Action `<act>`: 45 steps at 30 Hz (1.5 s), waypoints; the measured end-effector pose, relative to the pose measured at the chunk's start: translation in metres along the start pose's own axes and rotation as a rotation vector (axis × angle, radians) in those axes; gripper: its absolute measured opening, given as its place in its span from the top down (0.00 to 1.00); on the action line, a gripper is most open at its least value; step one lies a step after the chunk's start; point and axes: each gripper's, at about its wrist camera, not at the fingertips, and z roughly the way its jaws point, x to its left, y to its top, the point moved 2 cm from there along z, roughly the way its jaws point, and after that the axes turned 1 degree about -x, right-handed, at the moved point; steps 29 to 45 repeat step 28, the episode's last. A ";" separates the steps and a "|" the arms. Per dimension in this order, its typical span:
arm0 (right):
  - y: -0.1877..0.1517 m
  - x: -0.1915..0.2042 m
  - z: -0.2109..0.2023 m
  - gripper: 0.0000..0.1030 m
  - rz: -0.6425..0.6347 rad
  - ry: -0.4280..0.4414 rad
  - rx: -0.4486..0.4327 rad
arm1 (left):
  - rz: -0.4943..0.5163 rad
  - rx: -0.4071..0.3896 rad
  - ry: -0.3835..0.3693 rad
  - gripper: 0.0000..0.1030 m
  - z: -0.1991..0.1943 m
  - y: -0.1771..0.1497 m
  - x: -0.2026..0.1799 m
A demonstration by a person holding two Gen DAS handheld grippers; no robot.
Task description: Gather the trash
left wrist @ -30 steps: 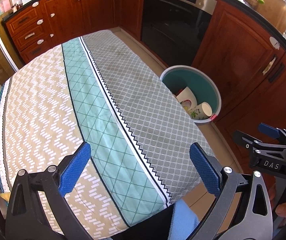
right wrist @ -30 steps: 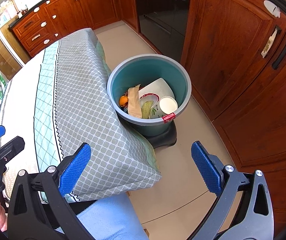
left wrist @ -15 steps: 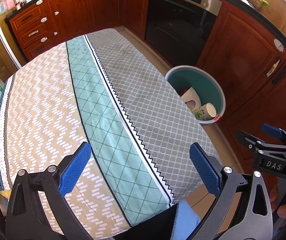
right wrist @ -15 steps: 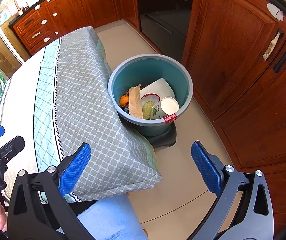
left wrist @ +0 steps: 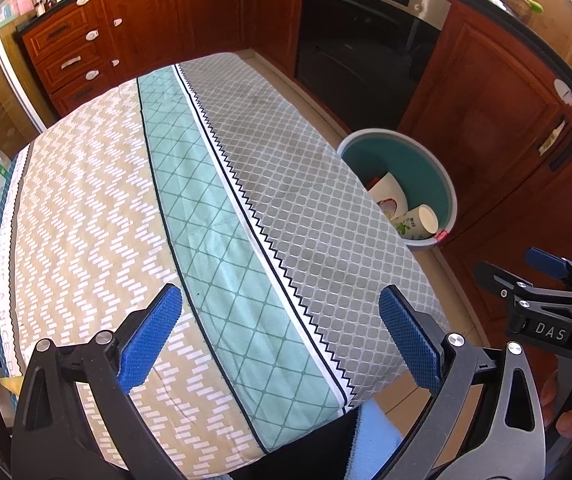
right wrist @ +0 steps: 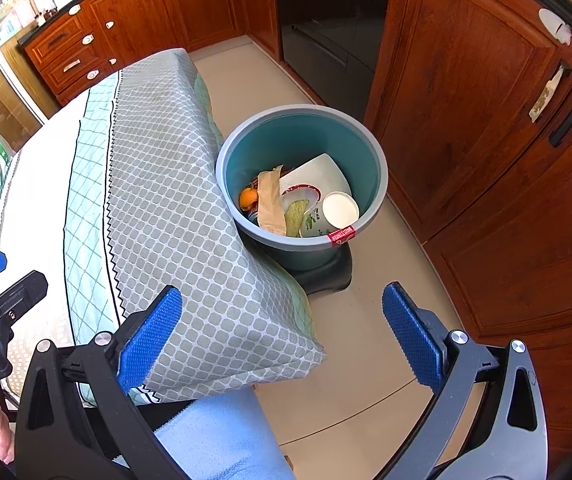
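Hand-held grippers, left (left wrist: pixel 279 338) and right (right wrist: pixel 281 338), both spread wide, empty, above patterned tablecloth (left wrist: pixel 213 216).

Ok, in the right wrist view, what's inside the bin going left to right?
Orange → brown paper strip → red-rimmed bowl → paper cup, all inside the bin.
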 end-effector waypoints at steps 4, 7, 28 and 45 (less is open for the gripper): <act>0.000 -0.001 0.002 0.07 0.000 -0.003 0.005 | -0.002 0.003 0.004 0.04 0.001 0.000 0.001; 0.000 -0.001 0.003 0.07 0.000 -0.003 0.008 | -0.003 0.006 0.006 0.04 0.002 0.000 0.001; 0.004 0.000 0.009 0.07 -0.010 -0.018 0.020 | -0.022 0.034 0.017 0.04 0.011 -0.001 0.006; 0.004 0.000 0.009 0.07 -0.010 -0.018 0.020 | -0.022 0.034 0.017 0.04 0.011 -0.001 0.006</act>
